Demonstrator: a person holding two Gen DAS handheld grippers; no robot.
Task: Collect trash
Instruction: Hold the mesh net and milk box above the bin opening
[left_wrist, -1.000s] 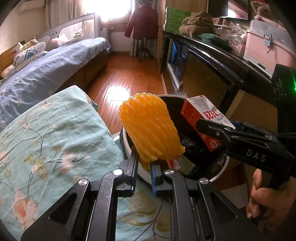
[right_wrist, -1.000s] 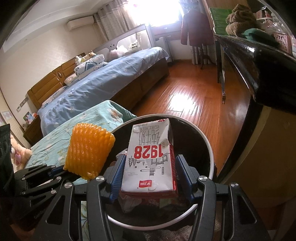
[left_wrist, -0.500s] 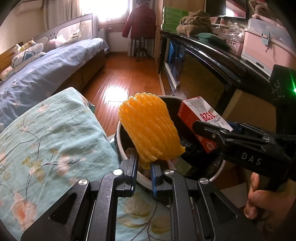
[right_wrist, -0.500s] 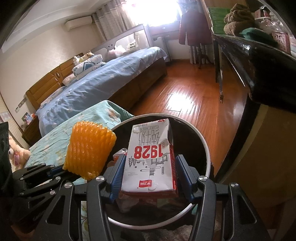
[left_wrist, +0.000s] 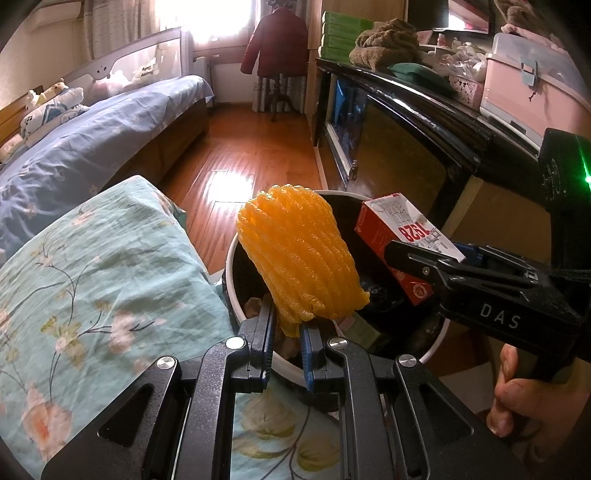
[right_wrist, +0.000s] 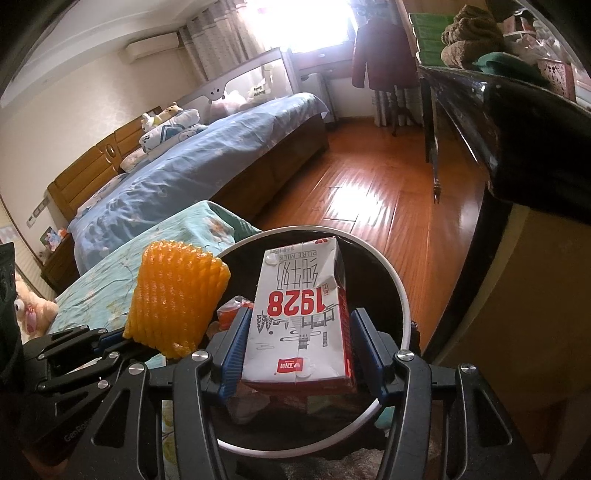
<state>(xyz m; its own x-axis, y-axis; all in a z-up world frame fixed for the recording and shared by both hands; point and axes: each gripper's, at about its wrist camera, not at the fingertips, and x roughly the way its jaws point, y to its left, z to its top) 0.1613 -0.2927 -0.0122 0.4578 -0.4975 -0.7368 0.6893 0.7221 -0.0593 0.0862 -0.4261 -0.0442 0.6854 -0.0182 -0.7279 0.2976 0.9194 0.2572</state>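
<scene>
Since the earlier frames, both held items have been carried slightly further over the white-rimmed round trash bin (left_wrist: 232, 273). The orange foam fruit net (left_wrist: 300, 258) is clamped between the jaws of the left gripper (left_wrist: 287, 345). The red-and-white milk carton (right_wrist: 301, 314) is clamped between the jaws of the right gripper (right_wrist: 301, 354), above the bin beside the floral teal bedding (left_wrist: 92, 273).

Quick count: one orange foam net (left_wrist: 299, 254), one milk carton (right_wrist: 303, 314), one white-rimmed bin (right_wrist: 400, 291), two grippers – left gripper (left_wrist: 287, 336), right gripper (right_wrist: 301, 350). One floral cushion (left_wrist: 92, 273), one bed (right_wrist: 207, 166), one red coat (left_wrist: 279, 42).
</scene>
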